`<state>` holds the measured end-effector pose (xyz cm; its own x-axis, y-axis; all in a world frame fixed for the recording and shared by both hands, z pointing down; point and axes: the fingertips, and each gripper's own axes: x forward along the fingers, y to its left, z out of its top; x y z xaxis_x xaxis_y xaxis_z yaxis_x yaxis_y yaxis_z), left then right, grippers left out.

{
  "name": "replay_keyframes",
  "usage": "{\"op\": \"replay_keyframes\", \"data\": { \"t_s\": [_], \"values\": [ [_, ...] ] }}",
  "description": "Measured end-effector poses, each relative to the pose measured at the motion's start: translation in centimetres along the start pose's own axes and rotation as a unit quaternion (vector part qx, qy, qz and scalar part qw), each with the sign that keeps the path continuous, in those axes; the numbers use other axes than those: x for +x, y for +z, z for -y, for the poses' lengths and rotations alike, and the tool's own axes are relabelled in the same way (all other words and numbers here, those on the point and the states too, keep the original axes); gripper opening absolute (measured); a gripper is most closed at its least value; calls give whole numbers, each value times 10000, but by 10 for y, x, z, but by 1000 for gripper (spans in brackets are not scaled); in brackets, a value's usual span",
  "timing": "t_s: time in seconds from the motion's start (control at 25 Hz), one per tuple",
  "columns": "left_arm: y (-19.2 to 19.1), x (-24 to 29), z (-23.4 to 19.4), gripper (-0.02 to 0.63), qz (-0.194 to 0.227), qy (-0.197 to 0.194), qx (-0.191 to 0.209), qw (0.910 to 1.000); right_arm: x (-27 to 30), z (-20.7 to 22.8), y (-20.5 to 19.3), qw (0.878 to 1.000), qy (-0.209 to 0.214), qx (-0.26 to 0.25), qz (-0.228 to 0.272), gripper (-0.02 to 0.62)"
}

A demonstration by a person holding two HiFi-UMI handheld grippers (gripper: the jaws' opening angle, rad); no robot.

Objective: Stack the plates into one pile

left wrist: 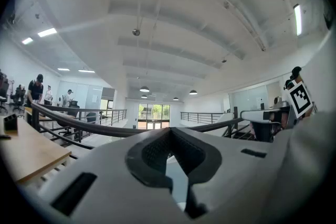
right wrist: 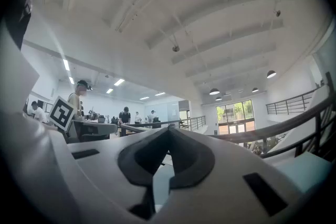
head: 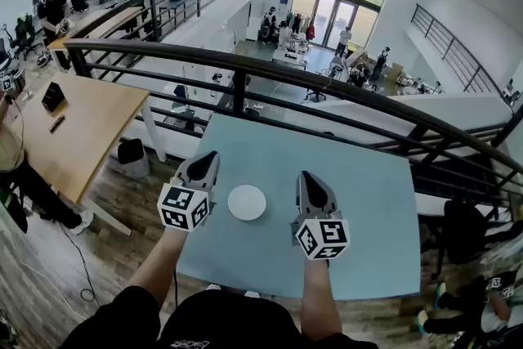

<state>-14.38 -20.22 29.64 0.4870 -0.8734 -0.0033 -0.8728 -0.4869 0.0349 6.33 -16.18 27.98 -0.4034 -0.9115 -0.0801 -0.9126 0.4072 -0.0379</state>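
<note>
While both tools hover above the near part of the pale blue tabletop, the white plate lies flat on it, in the gap between them and lower than either, touching neither. The left tool has its jaws pressed together with nothing between them, and the right tool is the same: jaws together and empty. Both point roughly level, away from the person and towards the black railing beyond the far edge. From above only one round white shape shows, and I cannot tell whether it is a single plate or several already sitting one on another. No other plate shows anywhere around the tools. If it is a pile, the work looks finished, and the main risk is a careless pass: a tool dropping back towards the middle could clip the rim and slide the top plate off the rest. If more handling is needed, jaws kept together cannot take a rim. They would only push the plate across what looks like a smooth surface, perhaps towards an edge. Spreading the jaws too late or coming in too steeply would likely tip the rim up rather than grip it.
</note>
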Motion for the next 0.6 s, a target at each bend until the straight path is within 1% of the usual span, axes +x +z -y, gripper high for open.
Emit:
{"op": "replay_keyframes", "data": {
  "t_s": [0.12, 0.24, 0.44, 0.6],
  "values": [
    [14, 0, -1, 8, 164, -31, 79, 9998, -2, 0, 9, 9999, -41, -89, 66, 6],
    [22, 0, 1, 8, 239, -18, 134, 9996, -5, 1, 11, 9999, -92, -87, 86, 6],
    [18, -9, -8, 8, 296, 124, 292, 9991, -5, -8, -1, 9998, -116, -127, -24, 7],
    [9, -14, -15, 8, 249, 188, 409, 9987, -3, -13, -8, 9998, -121, -113, -70, 8]
  ]
}}
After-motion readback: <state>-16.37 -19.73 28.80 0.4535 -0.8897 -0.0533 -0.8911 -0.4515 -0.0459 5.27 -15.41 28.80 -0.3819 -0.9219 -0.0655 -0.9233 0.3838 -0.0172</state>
